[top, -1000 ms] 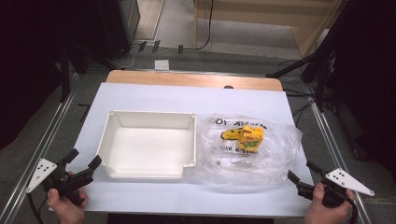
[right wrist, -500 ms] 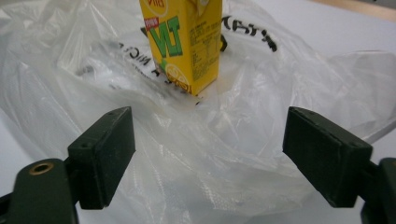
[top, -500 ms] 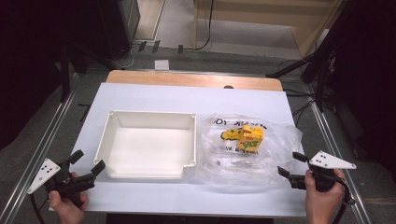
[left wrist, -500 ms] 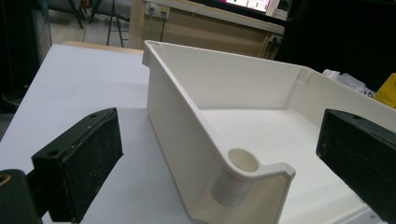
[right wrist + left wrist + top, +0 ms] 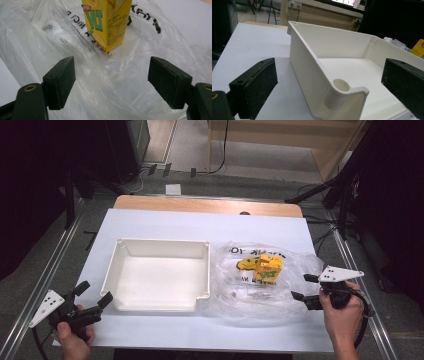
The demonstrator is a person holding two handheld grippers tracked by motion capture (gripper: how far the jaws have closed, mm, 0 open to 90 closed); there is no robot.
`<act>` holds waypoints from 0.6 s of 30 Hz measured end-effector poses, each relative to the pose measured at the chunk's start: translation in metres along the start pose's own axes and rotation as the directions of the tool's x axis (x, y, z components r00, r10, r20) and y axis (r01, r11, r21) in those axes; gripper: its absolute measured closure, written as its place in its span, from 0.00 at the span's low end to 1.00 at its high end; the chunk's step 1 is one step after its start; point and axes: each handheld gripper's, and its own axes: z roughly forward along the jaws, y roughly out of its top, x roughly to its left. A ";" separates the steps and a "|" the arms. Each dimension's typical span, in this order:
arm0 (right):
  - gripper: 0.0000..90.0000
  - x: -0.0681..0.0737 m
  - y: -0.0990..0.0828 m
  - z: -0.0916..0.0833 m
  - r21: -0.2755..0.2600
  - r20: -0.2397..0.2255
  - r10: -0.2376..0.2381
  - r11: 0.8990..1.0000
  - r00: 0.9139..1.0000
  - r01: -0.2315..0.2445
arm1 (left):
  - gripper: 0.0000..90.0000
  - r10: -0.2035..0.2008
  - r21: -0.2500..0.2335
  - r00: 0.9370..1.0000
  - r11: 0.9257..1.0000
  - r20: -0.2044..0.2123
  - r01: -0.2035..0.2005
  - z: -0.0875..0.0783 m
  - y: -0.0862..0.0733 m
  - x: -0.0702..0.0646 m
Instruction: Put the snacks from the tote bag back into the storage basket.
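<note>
A clear plastic bag (image 5: 260,295) with black print lies crumpled on the right of the white table. A yellow drink carton (image 5: 268,268) stands inside it. My right gripper (image 5: 303,287) hovers at the bag's right edge, pointing left at it. In the right gripper view its jaws (image 5: 116,75) stand apart over the bag's film (image 5: 125,95), with the carton (image 5: 110,22) farther ahead. They have just been closing and press on nothing. My left gripper (image 5: 94,293) is open at the white tray's (image 5: 162,241) near-left corner (image 5: 342,87), straddling it without touching.
The white sheet covers the table (image 5: 200,222), with a wooden strip (image 5: 205,205) along the far edge. Metal rails (image 5: 60,265) run down both sides. The tray holds nothing. Dark stands and cables sit on the floor beyond.
My right gripper has risen from the table's near-right corner and moved in toward the bag, its jaws narrowing. The left gripper, tray and bag have stayed put.
</note>
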 end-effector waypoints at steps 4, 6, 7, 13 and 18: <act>0.24 0.000 0.012 0.004 0.049 -0.004 -0.043 0.998 0.999 0.043 | 0.01 0.007 0.005 1.000 1.000 -0.002 -0.007 0.000 0.000 0.000; 0.24 0.000 0.015 0.005 0.058 -0.006 -0.052 0.997 0.999 0.052 | 0.01 0.008 0.005 1.000 1.000 -0.001 -0.008 0.000 0.000 0.000; 0.24 -0.001 0.022 0.009 0.081 -0.028 -0.078 0.993 0.997 0.080 | 0.01 0.008 0.004 1.000 1.000 0.003 -0.008 0.000 0.000 0.000; 0.24 -0.002 0.039 0.015 0.127 -0.060 -0.122 0.984 0.991 0.128 | 0.01 0.016 0.006 1.000 1.000 0.005 -0.016 0.000 0.000 -0.001; 0.24 -0.006 0.051 0.018 0.157 -0.056 -0.150 0.975 0.987 0.157 | 0.01 0.018 0.008 1.000 1.000 0.006 -0.018 0.001 0.000 -0.001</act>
